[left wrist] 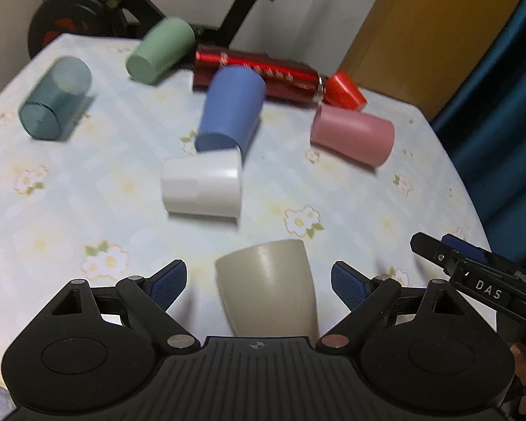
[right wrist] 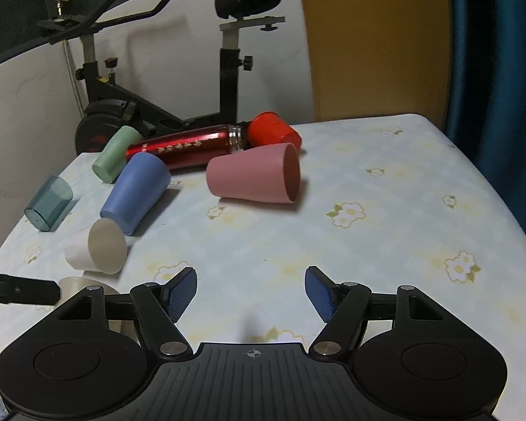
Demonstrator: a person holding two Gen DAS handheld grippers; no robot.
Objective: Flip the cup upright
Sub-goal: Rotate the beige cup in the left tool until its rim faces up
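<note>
Left wrist view: left gripper (left wrist: 259,282) at bottom centre, jaws spread wide w/ blue pads (left wrist: 168,286) either side of a beige cup (left wrist: 268,287). Cup lies on its side between the fingers, base end pointing up-frame, touching neither pad. Above it, mid-frame, a white cup (left wrist: 201,186) on its side; right behind that a blue cup (left wrist: 231,112) tipped over, its base end just touching the white one. Pink cup (left wrist: 352,135) lies right of centre, green cup (left wrist: 161,51) upper left-centre, clear teal cup (left wrist: 54,98) far left, all on their sides. A red thermos (left wrist: 259,73) lies across the upper middle, w/ its red lid (left wrist: 345,91) at the right end. All on a floral tablecloth (left wrist: 87,193). Part of the right gripper (left wrist: 449,256) shows at the right edge, lower frame.

Right wrist view: right gripper (right wrist: 250,293) at bottom centre, jaws apart, nothing between them but cloth (right wrist: 385,175). Pink cup (right wrist: 254,175) sits mid-frame, mouth facing right. Blue cup (right wrist: 135,193), white cup (right wrist: 96,251), teal cup (right wrist: 49,207) and green cup (right wrist: 115,154) are strung along the left side. Beige cup (right wrist: 75,286) shows only partly at lower left, behind gripper parts. Thermos (right wrist: 189,149) lies upper middle. An exercise bike (right wrist: 157,70) stands behind the table, upper left.
</note>
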